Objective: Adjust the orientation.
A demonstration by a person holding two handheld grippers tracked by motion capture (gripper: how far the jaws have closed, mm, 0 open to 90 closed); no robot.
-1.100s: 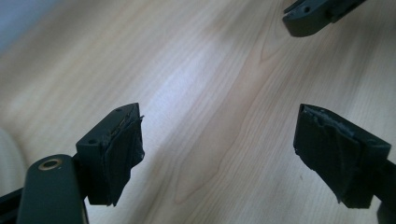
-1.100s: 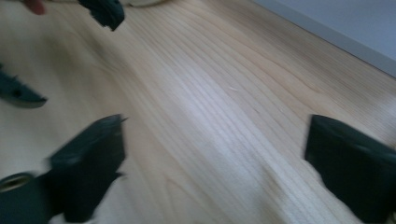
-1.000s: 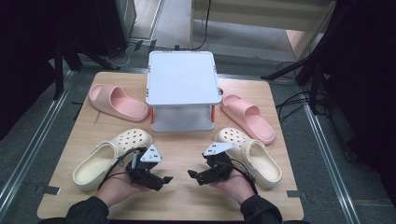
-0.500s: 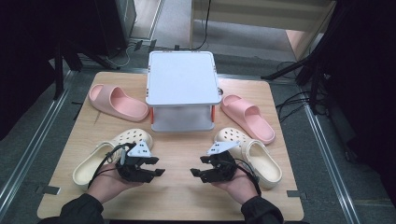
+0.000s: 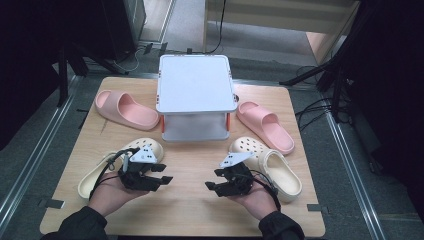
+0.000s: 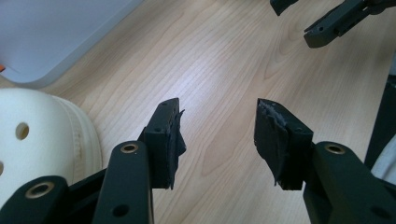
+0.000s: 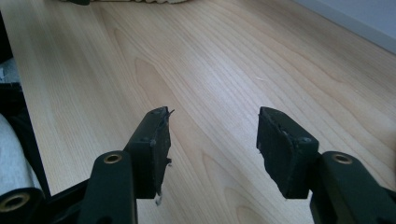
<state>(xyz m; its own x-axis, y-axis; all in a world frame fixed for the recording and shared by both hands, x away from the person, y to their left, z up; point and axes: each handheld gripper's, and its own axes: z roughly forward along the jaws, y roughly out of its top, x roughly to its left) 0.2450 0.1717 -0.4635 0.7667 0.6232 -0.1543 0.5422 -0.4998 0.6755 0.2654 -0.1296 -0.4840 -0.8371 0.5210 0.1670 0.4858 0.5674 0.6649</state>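
Observation:
My left gripper (image 5: 164,173) hovers over the wood beside the left cream clog (image 5: 107,167), pointing right. Its jaws have just been closing partway and stand open with nothing between them (image 6: 217,140). That clog's holed toe (image 6: 42,140) lies just left of the jaws. My right gripper (image 5: 213,179) faces it from next to the right cream clog (image 5: 267,165). Its jaws have just been closing a little, and they are open over bare wood (image 7: 212,144). The two grippers' tips point at each other across a short gap.
A white box-like stand (image 5: 196,95) sits at the table's middle back. A pink slide (image 5: 125,109) lies to its left and another pink slide (image 5: 265,126) to its right. The wooden table (image 5: 190,200) ends close to the person's sleeves.
The left hand has lifted and drawn slightly back toward the left clog. The right hand has stayed almost where it was.

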